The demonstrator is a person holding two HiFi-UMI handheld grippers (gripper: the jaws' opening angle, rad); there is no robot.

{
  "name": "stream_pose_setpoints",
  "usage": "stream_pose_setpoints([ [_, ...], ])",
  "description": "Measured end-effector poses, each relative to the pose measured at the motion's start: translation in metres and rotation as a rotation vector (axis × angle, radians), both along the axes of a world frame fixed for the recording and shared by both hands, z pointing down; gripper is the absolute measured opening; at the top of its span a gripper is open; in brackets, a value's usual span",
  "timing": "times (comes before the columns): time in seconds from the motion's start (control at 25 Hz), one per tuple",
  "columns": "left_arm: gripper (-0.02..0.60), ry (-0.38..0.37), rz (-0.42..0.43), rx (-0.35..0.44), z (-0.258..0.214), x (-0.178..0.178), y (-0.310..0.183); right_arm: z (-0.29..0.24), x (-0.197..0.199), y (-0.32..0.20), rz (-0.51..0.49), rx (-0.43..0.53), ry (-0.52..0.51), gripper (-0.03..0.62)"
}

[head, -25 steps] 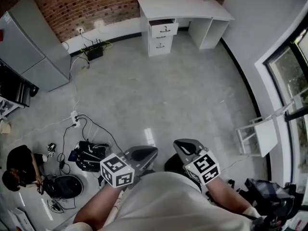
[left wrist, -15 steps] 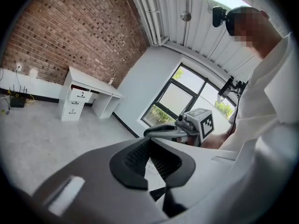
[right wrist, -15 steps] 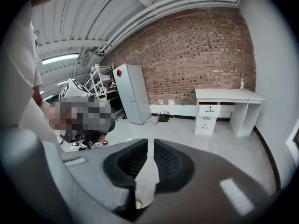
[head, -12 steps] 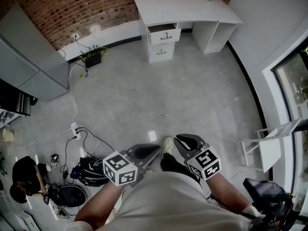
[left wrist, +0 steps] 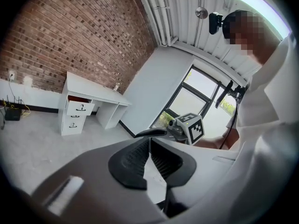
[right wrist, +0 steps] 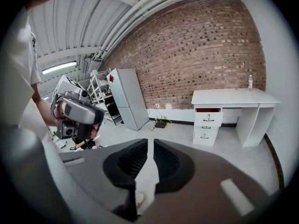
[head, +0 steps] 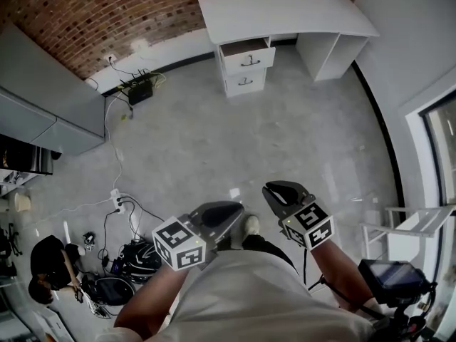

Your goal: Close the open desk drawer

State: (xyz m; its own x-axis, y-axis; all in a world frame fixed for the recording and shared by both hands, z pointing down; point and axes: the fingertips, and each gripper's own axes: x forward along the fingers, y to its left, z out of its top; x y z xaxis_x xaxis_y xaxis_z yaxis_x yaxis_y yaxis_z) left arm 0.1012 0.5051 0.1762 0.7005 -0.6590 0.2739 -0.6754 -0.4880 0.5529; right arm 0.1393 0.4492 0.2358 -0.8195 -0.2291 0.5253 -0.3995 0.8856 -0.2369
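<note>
**Status.** Over the last second the desk (head: 285, 6) has grown larger in the head view and its drawer stack has slid slightly right and down in the picture. I read this as my own advance across the floor (head: 214, 134). My shoe (head: 249, 225) now shows between the two grippers.

**Task item.** The open drawer (head: 246, 48) is the top one of the stack under the left end of the surface. It is pulled partway out, with its dark interior showing behind the white front. The two drawers below it (head: 246, 80) sit flush. The drawer is well apart from both grippers, with bare floor between. No change in its opening is visible across the last second.

**Grippers.**
- My left gripper (head: 226, 212) is held low, close to my body. Its fingers (left wrist: 133, 160) are drawn together, leaving only a thin slit, and grasp nothing. Its camera sees the drawer far off at the left.
- My right gripper (head: 279, 191) sits just beside it at the same height. Its fingers (right wrist: 128, 164) are likewise clenched and empty. Its camera sees the drawer at the right.

**Meaning for the task.** This is the approach phase only; closing has not begun. In my judgement more walking is needed before either gripper can reach the drawer front. Clenched fingers should suit a flat push on the front panel.
</note>
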Motion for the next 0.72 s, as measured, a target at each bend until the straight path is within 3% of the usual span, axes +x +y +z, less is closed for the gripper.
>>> stream_pose_setpoints([
  [0.28,0.023,0.028,0.054,-0.006,0.025,-0.041,-0.114,0.047,-0.043,-0.112,0.051,-0.045,0.022,0.029],
  [0.52,0.023,0.054,0.170,-0.012,0.031,-0.094,-0.205,0.065,-0.084,-0.202,0.175,-0.103,0.065,0.029],
  [0.72,0.023,0.061,0.238,-0.024,0.040,-0.137,-0.265,0.082,-0.122,-0.270,0.282,-0.184,0.021,0.029],
])
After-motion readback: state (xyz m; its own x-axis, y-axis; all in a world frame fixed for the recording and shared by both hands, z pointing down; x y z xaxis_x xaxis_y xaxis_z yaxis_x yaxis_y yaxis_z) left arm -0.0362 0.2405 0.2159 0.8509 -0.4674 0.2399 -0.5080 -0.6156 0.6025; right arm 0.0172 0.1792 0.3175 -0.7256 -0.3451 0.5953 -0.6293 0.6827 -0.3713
